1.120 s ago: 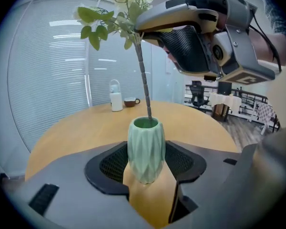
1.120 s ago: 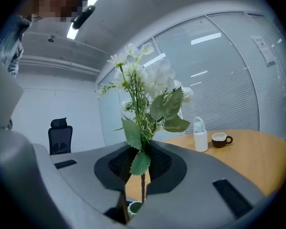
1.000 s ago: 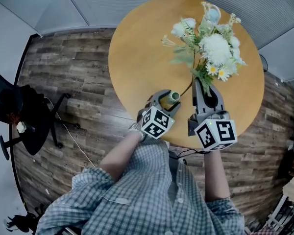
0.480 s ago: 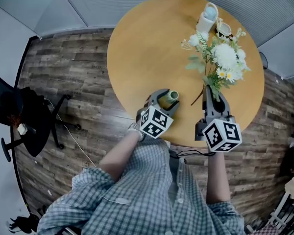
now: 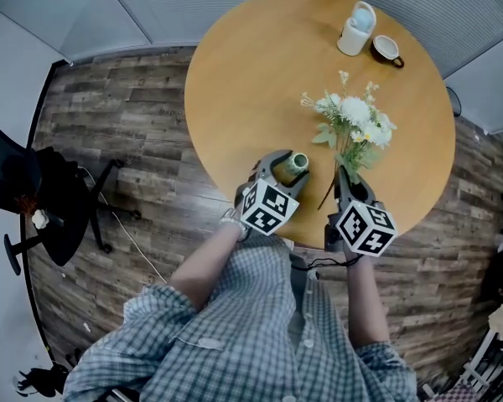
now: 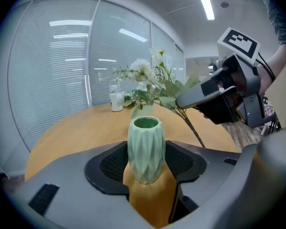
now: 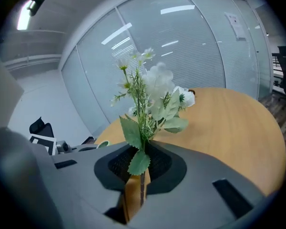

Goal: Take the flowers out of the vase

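Note:
The small green ribbed vase (image 5: 298, 162) stands near the front edge of the round wooden table (image 5: 251, 82). My left gripper (image 5: 292, 166) is shut on the vase (image 6: 144, 147), whose mouth shows empty. To its right my right gripper (image 5: 345, 177) is shut on the stems of the bunch of white flowers (image 5: 352, 128). The bunch is out of the vase and leans away over the table. In the right gripper view the stems (image 7: 142, 178) run between the pads, with the blooms (image 7: 155, 87) above. The left gripper view shows the right gripper (image 6: 200, 93) and the flowers (image 6: 145, 75) behind the vase.
A white jug (image 5: 356, 28) and a cup (image 5: 386, 48) stand at the table's far side. A black office chair (image 5: 33, 199) is on the wooden floor to the left. Glass partition walls run behind the table.
My right gripper has come down and nearer with the flowers, and the bunch now sits lower over the table. The left gripper and the vase have stayed still.

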Tool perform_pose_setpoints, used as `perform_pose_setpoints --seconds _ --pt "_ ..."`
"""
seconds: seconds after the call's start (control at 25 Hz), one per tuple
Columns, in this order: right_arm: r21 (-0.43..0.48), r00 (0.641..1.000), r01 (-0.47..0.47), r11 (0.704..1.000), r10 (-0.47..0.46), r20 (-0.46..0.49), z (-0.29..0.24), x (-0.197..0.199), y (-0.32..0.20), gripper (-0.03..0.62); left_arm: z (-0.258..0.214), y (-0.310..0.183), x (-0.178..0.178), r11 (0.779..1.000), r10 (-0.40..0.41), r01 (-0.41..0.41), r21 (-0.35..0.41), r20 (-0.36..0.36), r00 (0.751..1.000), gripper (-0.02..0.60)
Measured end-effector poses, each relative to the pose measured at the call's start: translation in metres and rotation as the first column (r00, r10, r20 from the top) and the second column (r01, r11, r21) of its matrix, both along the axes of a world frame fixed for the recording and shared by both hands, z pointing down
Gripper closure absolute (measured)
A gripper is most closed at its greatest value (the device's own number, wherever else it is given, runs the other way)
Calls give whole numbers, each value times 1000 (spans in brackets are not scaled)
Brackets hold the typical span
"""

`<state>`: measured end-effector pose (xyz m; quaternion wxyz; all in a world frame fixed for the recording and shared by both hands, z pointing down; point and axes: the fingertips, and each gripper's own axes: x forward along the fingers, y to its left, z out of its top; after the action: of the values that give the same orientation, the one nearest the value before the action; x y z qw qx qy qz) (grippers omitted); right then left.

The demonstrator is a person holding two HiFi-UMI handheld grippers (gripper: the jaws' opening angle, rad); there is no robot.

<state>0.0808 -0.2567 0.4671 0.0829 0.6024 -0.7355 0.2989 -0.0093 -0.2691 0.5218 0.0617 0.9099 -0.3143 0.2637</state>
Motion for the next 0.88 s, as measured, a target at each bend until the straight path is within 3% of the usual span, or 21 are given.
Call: perform_pose_setpoints --seconds 0.2,0.52,0.76,0.88 --pt "-99 999 -17 995 22 43 40 0 7 559 0 -1 1 1000 7 -7 1 -4 1000 330" --pt "-199 1000 -9 980 8 -9 84 0 12 559 -1 0 -1 1000 3 -3 2 -14 1000 330" --pt "-193 986 28 981 -59 -154 90 -1 11 559 -1 0 1 1000 3 -3 -1 -21 1000 330" --pt "-186 980 45 982 -79 -181 92 -3 10 552 -1 0 1 1000 5 -5 -2 -24 1000 330"
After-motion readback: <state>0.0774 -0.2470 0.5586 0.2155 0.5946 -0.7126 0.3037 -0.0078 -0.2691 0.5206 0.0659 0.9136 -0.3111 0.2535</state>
